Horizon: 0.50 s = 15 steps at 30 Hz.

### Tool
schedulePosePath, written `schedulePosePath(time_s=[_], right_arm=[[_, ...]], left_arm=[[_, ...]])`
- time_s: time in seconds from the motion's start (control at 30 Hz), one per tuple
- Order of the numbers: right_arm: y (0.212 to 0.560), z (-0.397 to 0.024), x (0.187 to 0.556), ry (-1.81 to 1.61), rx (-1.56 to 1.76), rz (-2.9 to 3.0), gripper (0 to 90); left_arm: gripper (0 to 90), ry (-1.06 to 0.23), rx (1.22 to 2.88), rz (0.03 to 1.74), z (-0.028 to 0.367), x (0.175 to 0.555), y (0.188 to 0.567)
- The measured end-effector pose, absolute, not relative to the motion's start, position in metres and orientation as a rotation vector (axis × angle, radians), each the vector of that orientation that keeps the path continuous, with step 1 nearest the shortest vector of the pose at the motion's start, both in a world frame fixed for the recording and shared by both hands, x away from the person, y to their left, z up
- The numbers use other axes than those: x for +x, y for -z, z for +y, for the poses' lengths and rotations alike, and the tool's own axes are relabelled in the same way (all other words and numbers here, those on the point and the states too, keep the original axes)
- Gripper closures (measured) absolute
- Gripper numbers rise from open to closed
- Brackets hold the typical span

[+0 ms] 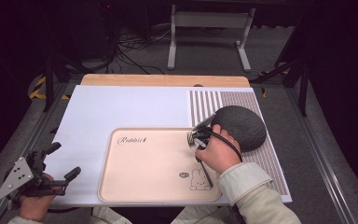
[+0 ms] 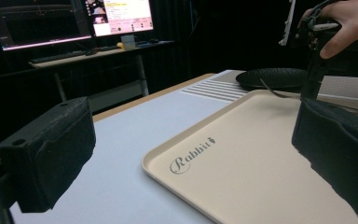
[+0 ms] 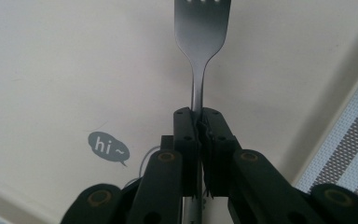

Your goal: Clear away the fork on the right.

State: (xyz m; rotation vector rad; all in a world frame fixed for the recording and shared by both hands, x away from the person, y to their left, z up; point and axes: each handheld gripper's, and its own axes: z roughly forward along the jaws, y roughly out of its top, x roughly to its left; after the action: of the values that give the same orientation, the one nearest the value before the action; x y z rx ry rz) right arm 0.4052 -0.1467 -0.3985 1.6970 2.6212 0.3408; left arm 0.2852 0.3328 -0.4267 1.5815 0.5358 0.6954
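My right gripper (image 1: 200,157) hangs over the right part of a beige tray (image 1: 140,161) printed with "Rabbit" and a small rabbit drawing. It is shut on the handle of a metal fork (image 3: 200,42), whose tines point away from the jaws just above the tray floor. The right gripper view shows my right gripper (image 3: 198,116) with the fork handle pinched between the pads. The fork (image 1: 208,177) lies close over the rabbit drawing. My left gripper (image 1: 64,160) rests at the table's front left corner, open with nothing between its jaws. In the left gripper view my left gripper (image 2: 193,154) faces the tray (image 2: 242,163).
A dark grey round ribbed object (image 1: 240,126) sits on a striped placemat (image 1: 205,105) just beyond my right hand. A white mat (image 1: 121,107) covers the tabletop under the tray. Desks with lit monitors (image 2: 121,16) stand far off.
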Motion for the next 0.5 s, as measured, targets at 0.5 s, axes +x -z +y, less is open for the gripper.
schedulePosePath(time_s=[0.5], right_arm=[[0.41, -0.146, 0.411, -0.308, 1.739, 2.626, 85.7]], left_arm=[[0.3, -0.695, 1.578, 0.539, 0.333, 0.285, 0.427]])
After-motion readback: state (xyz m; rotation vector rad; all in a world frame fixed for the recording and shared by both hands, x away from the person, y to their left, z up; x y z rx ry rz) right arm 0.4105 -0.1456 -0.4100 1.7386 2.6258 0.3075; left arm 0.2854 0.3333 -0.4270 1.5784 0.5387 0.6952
